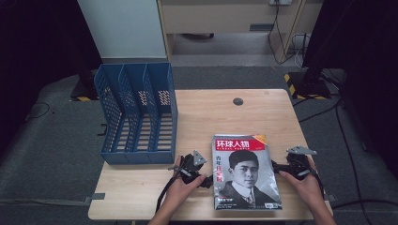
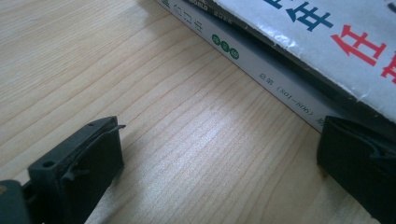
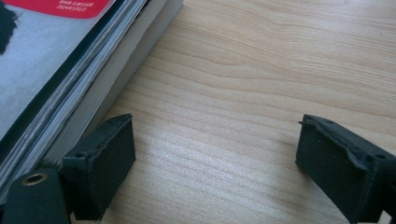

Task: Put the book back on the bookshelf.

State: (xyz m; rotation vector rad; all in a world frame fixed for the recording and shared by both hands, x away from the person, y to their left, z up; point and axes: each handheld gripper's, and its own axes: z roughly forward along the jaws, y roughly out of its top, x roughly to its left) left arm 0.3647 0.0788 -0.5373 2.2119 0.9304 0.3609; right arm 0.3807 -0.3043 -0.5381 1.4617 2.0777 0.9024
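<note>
A stack of magazines (image 1: 246,171) lies flat on the wooden table (image 1: 211,112), its top cover bearing a portrait and a red title. My left gripper (image 1: 206,180) rests on the table at the stack's left edge, jaws wide open, bare wood between them. In the left gripper view the spine (image 2: 261,70) runs past the right jaw. My right gripper (image 1: 276,166) sits at the stack's right edge, also open. In the right gripper view the page edges (image 3: 93,88) lie just beside the left jaw, with nothing between the jaws.
A blue three-slot file rack (image 1: 136,115) stands on the table's left side, behind the left hand. A dark round cable hole (image 1: 238,101) sits near the far edge. Bare wood lies between the rack and the magazines.
</note>
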